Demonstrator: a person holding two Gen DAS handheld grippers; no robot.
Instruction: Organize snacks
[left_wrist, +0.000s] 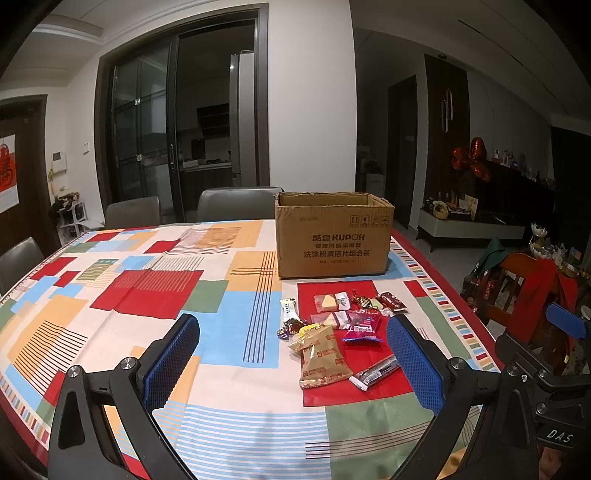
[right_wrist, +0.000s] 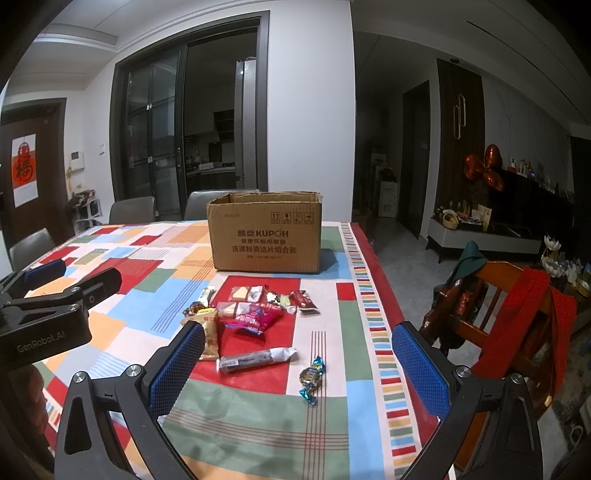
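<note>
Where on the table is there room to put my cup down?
Left of the cardboard box the tablecloth is bare, back to the grey chairs. It's crowded in front of the box, where the snacks lie bunched.

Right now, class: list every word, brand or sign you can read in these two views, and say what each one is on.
"KUPOH": brand on the cardboard box; Chinese lines beneath are blurred.
"GenRobot.AI": left gripper body.
"DAS": right gripper body.
"福": red poster on the door.
"FORTUNE", probably: tan snack packet.
Other wrappers: too small to read.

1 box (right_wrist: 264, 236), approx. 12 snacks (right_wrist: 251, 319), 2 grippers.
</note>
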